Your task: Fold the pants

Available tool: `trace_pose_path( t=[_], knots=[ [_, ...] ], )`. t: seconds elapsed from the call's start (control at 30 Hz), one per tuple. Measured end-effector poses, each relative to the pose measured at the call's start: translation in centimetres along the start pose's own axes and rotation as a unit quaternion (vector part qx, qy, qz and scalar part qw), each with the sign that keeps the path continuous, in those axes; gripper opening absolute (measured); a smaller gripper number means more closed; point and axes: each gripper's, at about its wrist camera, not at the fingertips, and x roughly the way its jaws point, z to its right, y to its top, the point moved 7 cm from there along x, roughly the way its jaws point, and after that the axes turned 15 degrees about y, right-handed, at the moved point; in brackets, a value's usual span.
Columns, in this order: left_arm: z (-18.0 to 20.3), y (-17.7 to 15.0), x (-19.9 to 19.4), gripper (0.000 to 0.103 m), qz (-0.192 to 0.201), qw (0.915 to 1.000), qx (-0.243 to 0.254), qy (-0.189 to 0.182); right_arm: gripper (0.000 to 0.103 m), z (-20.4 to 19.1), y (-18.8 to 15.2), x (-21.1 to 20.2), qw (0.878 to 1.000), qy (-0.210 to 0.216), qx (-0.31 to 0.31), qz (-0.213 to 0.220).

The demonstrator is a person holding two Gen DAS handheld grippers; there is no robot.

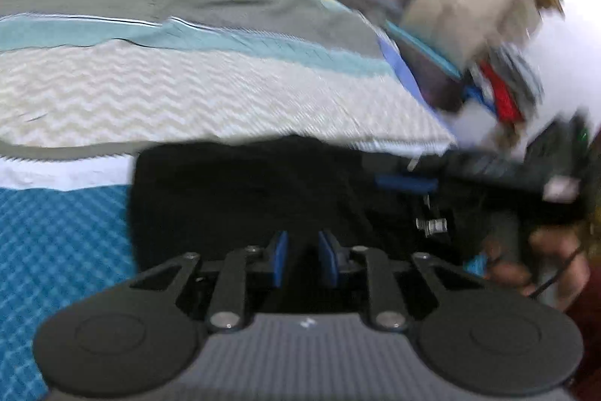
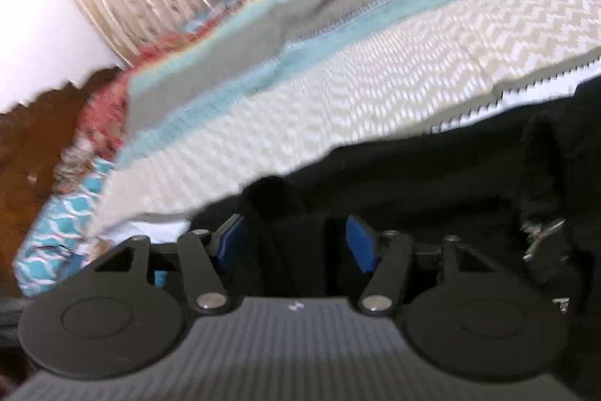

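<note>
In the left wrist view alone, a hand (image 1: 541, 262) shows beside black pants (image 1: 244, 190).

Motion blur smears the stacked boxes (image 1: 413, 6) beyond recognition.

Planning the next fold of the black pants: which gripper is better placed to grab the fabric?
Probably the right gripper: its jaws stand apart with the black pants between them. The left gripper hovers over the cloth, nearly closed.
</note>
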Motion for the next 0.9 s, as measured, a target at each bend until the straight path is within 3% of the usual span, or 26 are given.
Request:
trace_pose_path(
  t=[0.1, 0.2, 0.27, 0.33, 0.5, 0.6, 0.67, 0.8, 0.9],
  knots=[
    [1.9, -1.8, 1.4, 0.019, -0.019, 0.9982, 0.056, 0.008, 0.058, -1.9, -0.7, -1.1, 0.998, 0.053, -0.016, -0.022],
    [3.2, -3.7, 2.3, 0.019, -0.024, 0.991, 0.121, 0.051, 0.056, -2.6, -2.6, -1.3, 0.994, 0.095, -0.013, -0.059],
    [3.7, -4.1, 2.7, 0.02, -0.021, 0.9881, 0.139, 0.063, 0.055, -1.4, -4.5, -0.3, 0.994, 0.069, -0.002, -0.089],
    [3.9, -4.1, 3.0, 0.02, -0.024, 0.9857, 0.149, 0.075, 0.057, 1.1, -6.1, 1.2, 0.994, 0.014, 0.023, -0.105],
    [4.0, -2.0, 2.3, 0.023, -0.051, 0.9895, 0.123, 0.057, 0.058, 0.7, -5.2, 1.6, 0.994, 0.029, 0.026, -0.101],
    [3.9, 0.4, 0.6, 0.023, -0.036, 0.9955, 0.086, 0.019, 0.059, 0.7, -3.0, -2.5, 0.998, 0.05, 0.019, -0.039],
    [4.1, 2.2, -0.1, 0.023, -0.025, 0.9975, 0.066, 0.003, 0.059, 2.1, -0.9, -6.7, 0.998, 0.044, 0.021, 0.026],
    [5.5, 5.0, 0.5, 0.023, -0.025, 0.9984, 0.042, -0.028, 0.063, 7.7, 1.5, -15.7, 0.986, -0.059, 0.035, 0.155],
    [7.5, 6.0, 1.6, 0.027, -0.04, 0.9976, 0.035, -0.044, 0.067, 12.2, 1.2, -19.6, 0.967, -0.145, 0.063, 0.2]
  ],
)
